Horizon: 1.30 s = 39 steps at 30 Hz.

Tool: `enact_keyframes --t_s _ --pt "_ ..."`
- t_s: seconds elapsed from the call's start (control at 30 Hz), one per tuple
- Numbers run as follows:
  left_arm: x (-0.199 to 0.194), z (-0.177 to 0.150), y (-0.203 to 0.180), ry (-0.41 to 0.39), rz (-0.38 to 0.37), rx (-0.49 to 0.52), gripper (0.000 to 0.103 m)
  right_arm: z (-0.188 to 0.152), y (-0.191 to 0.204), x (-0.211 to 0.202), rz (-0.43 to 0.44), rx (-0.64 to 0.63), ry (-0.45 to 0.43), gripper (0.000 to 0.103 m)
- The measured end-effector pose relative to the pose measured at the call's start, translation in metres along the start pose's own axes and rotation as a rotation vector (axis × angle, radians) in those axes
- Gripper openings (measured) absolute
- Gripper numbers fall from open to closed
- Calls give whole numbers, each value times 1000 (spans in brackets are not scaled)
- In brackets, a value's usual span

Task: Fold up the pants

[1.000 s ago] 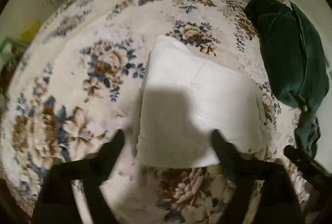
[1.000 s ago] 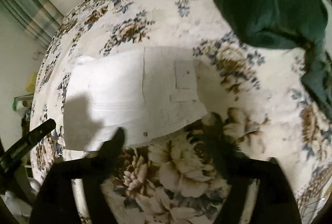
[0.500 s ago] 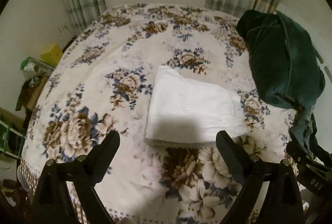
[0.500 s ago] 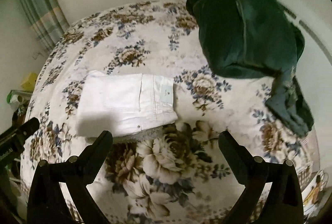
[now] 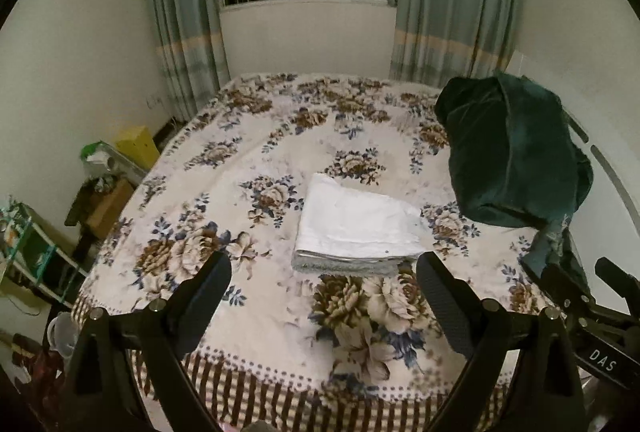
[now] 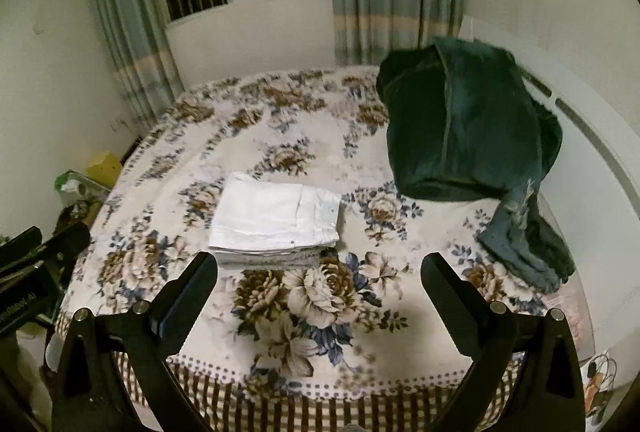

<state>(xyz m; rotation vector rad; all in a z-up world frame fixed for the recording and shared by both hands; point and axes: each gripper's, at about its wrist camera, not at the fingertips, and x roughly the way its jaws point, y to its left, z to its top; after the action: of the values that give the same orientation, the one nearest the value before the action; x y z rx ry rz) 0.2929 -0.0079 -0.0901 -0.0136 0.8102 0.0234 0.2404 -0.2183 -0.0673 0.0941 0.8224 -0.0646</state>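
White pants [image 5: 356, 228] lie folded in a neat rectangular stack on the floral bedspread [image 5: 256, 159], near the middle of the bed. They also show in the right wrist view [image 6: 276, 218]. My left gripper [image 5: 324, 280] is open and empty, held back above the bed's near edge, well short of the pants. My right gripper [image 6: 320, 278] is open and empty too, at the same distance from the stack. The right gripper's body shows at the lower right of the left wrist view [image 5: 592, 316].
A dark green garment [image 5: 512, 155] lies heaped at the bed's right side, also in the right wrist view [image 6: 468, 131], with a bluish leg [image 6: 528, 244] trailing toward the near edge. Clutter and a yellow box [image 5: 136, 147] stand on the floor left of the bed. Curtains and a window are behind.
Both grippers have pulled back and up from close over the folded pants to beyond the bed's near edge. The pants stay folded in place.
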Motion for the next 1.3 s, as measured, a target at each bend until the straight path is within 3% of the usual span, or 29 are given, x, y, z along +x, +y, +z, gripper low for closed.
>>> enact_keyframes --t_s 0.3,0.5,0.6,1.3 --pt "-91 -23 -1 -54 18 -20 95 -19 -3 -130 28 -46 -90 103" --pt "-130 -28 4 -83 7 -9 95 -20 6 -185 0 -62 -150 103" --pt "-140 -28 7 -91 3 -2 103 -21 10 -201 -1 -60 -163 103" --pt "-155 -33 9 -122 23 -2 103 -21 13 -213 6 -53 -167 103"
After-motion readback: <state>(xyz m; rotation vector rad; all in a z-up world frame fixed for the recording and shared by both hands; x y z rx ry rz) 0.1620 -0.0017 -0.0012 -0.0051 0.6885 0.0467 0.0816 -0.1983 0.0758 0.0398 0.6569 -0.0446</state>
